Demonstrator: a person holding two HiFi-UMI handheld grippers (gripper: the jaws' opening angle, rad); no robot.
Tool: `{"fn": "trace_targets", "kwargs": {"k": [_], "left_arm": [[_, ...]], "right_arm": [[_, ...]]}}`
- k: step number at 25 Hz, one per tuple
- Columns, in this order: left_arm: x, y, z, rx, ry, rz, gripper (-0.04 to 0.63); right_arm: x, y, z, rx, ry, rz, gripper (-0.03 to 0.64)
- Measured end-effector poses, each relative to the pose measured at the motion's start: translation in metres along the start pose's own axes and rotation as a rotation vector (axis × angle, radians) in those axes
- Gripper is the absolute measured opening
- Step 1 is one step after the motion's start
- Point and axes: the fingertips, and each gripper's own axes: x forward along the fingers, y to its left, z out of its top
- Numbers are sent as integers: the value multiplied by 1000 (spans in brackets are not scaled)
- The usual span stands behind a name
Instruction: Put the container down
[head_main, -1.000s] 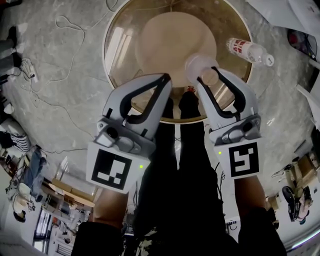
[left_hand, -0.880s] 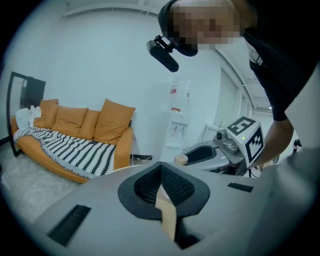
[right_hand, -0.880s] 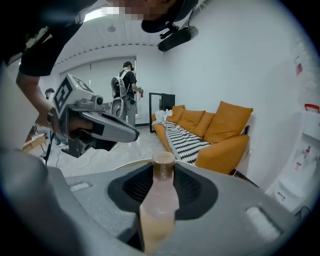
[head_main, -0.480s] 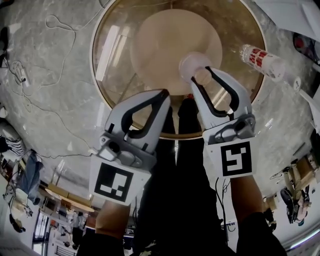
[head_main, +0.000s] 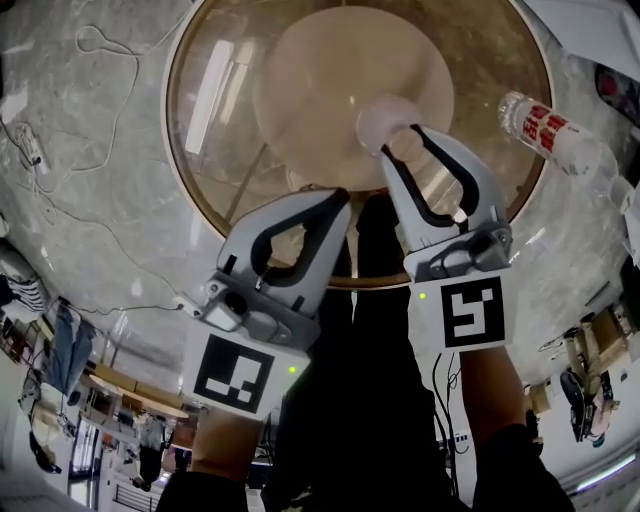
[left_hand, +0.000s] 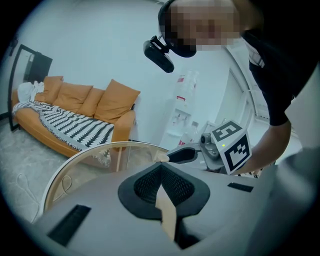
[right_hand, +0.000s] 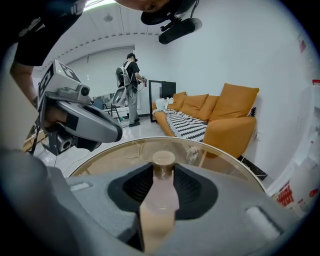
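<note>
The container (head_main: 383, 120) is a small clear bottle of beige liquid with a tan cap. My right gripper (head_main: 405, 145) is shut on it and holds it above the round glass table (head_main: 180, 150). In the right gripper view the container (right_hand: 160, 195) stands between the dark pads with its cap past the tips of the right gripper (right_hand: 162, 172). My left gripper (head_main: 335, 197) hangs beside it at the table's near rim with its fingers together. In the left gripper view only a thin beige strip shows between the pads of the left gripper (left_hand: 162, 170). I cannot tell what that strip is.
A clear water bottle with a red label (head_main: 550, 130) lies on the floor right of the table. Cables (head_main: 90, 60) trail over the marble floor at the left. An orange sofa (left_hand: 75, 115) stands beyond the table, and a person (right_hand: 131, 85) stands far off.
Both grippers have shifted forward over the glass table, which now fills more of the head view. The container stays clamped in the right gripper. The left jaws stay together.
</note>
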Motion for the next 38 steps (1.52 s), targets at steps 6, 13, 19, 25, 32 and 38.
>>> {"fn": "trace_targets", "kwargs": {"k": [6,13,19,25,32,38], "left_arm": [[6,1,-7,-10,2,-36,5],[15,1,-6,-1,0,-62,5],[15,6,-5,0,2,-51,5],[10,6,4,10,-7,-34,5],[-3,-8,19,37,-23,-7,5],[-28,-34,55,57,-41,29,5]], "right_arm": [[8,-2,-10,13,15,2,121],[7,-3,-18,18,12,5,121],[3,0,-23,6,8,13,121],[4,1,-23,9,-27,-11,124],[-6,-2,-9,-7,-65,-27,219],[-46,11,28,-20,-64,48,187]]}}
